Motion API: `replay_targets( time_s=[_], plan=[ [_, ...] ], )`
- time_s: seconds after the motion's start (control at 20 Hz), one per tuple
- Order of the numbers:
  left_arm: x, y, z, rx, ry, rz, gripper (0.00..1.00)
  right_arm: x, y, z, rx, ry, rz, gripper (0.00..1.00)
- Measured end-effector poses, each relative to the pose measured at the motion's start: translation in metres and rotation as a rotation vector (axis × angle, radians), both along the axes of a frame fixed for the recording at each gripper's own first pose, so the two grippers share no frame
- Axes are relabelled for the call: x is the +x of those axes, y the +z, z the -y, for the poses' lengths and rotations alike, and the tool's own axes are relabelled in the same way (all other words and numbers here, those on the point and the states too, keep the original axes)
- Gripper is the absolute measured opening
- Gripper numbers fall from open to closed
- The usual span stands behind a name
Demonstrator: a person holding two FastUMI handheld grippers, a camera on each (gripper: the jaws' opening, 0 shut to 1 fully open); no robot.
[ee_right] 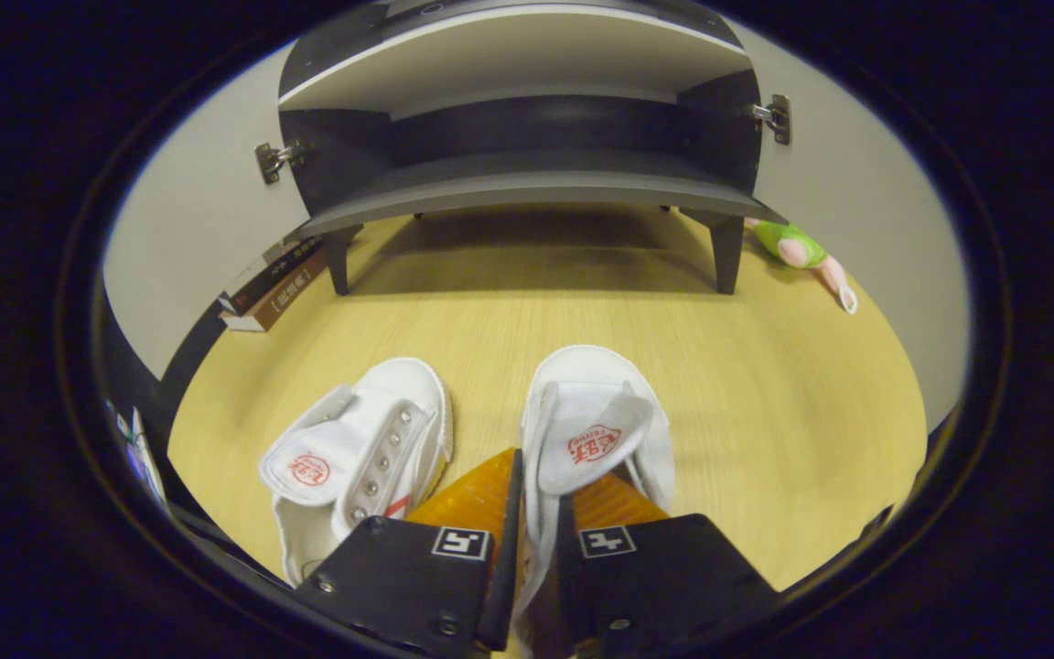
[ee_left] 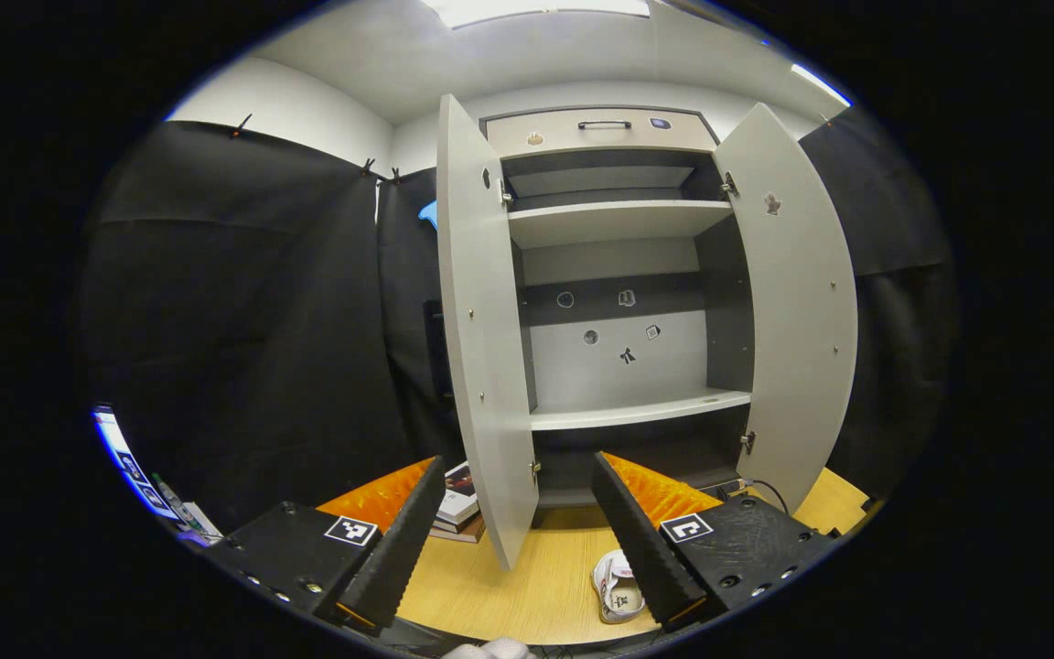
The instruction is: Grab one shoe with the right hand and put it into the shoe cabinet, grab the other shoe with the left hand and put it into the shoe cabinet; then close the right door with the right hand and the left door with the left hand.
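Two white shoes with red logos lie side by side on the wooden floor in the right gripper view. My right gripper (ee_right: pixel 536 517) is shut on the side wall of the right-hand shoe (ee_right: pixel 596 412), which rests on the floor. The left-hand shoe (ee_right: pixel 362 448) lies loose beside it. The shoe cabinet (ee_right: pixel 527 188) stands just beyond, its lower shelf bare. In the left gripper view my left gripper (ee_left: pixel 518 467) hangs open and holds nothing, facing the cabinet (ee_left: pixel 618 220), whose left door (ee_left: pixel 486 348) and right door (ee_left: pixel 801 302) stand wide open. One shoe (ee_left: pixel 617 586) shows on the floor below.
A stack of books (ee_right: pixel 271 284) lies on the floor by the cabinet's left leg and also shows as books (ee_left: pixel 458 508) behind the left door. A green and pink plush toy (ee_right: pixel 797 247) lies by the right leg. Black cloth walls surround the booth.
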State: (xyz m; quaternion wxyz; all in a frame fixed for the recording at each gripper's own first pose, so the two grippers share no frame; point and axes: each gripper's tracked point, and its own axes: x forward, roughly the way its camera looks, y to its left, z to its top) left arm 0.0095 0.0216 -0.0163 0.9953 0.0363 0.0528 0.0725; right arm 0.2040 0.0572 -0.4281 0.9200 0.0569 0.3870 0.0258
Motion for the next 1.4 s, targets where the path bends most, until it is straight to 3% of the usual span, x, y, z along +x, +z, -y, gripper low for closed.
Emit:
replay_targets(
  time_s=[0.15, 0.4, 0.8, 1.15, 1.4],
  plan=[
    [0.006, 0.001, 0.007, 0.009, -0.004, 0.001, 0.96, 0.000, 0.003, 0.000, 0.020, 0.015, -0.026, 0.09],
    [0.014, 0.002, 0.018, 0.009, -0.012, 0.009, 0.96, -0.007, 0.036, 0.006, 0.046, 0.055, 0.001, 0.08],
    [0.022, 0.006, 0.033, -0.033, -0.040, 0.044, 0.96, -0.008, 0.172, 0.003, 0.033, 0.136, 0.207, 0.07],
    [0.017, 0.007, 0.028, -0.024, 0.001, 0.054, 0.96, 0.051, 0.332, -0.008, 0.040, 0.173, 0.446, 0.07],
    [0.004, 0.000, 0.008, -0.027, 0.070, 0.042, 0.96, 0.119, 0.408, 0.004, -0.008, 0.131, 0.573, 0.07]
  ],
)
